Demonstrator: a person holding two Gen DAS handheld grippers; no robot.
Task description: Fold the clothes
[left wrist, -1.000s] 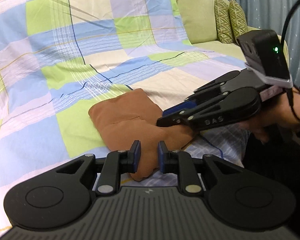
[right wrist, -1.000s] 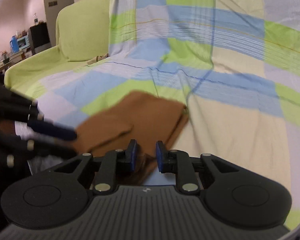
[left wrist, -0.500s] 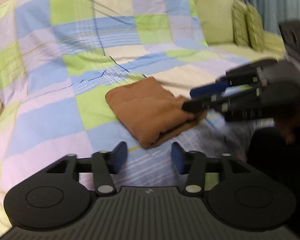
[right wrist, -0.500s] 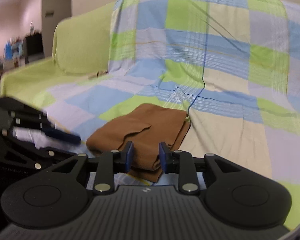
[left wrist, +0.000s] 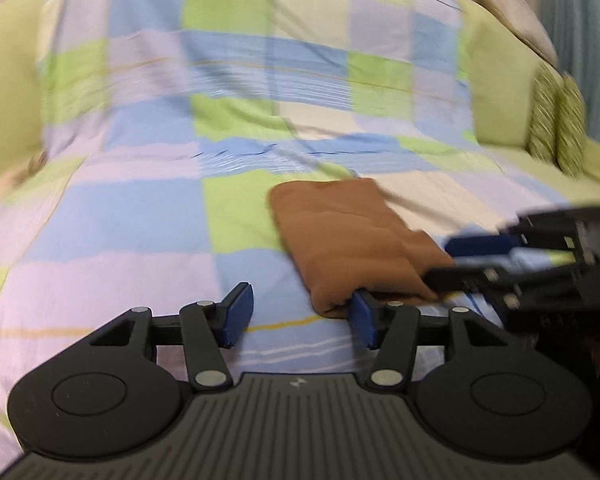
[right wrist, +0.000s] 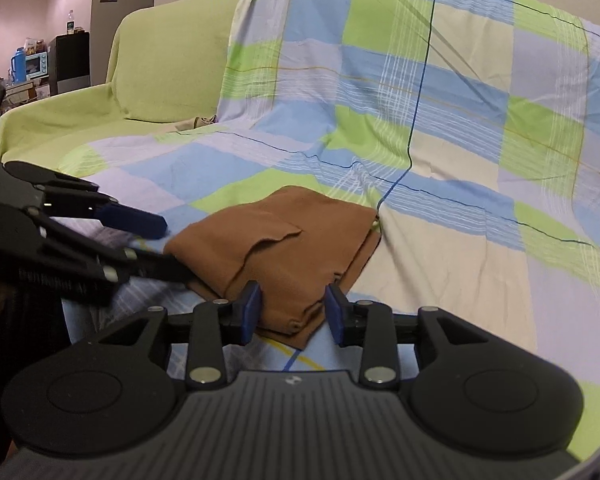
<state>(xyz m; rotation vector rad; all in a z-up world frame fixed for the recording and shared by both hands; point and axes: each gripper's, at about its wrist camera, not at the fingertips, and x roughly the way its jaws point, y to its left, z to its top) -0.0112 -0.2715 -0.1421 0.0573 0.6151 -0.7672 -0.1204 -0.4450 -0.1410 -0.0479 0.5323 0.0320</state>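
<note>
I count one folded brown garment (right wrist: 284, 248), one checked sheet (right wrist: 440, 128), one green sofa (right wrist: 168, 68), two patterned cushions (left wrist: 558, 120), and my two grippers: left (left wrist: 300, 316), right (right wrist: 294, 312).

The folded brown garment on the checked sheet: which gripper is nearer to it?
Right. The right gripper has the brown garment corner between its opening jaws. The left gripper is open beside its near edge, with one finger at the fold.

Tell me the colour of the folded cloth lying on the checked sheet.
Plain brown, no pattern. The folded cloth shows sharpest in the right wrist view.
</note>
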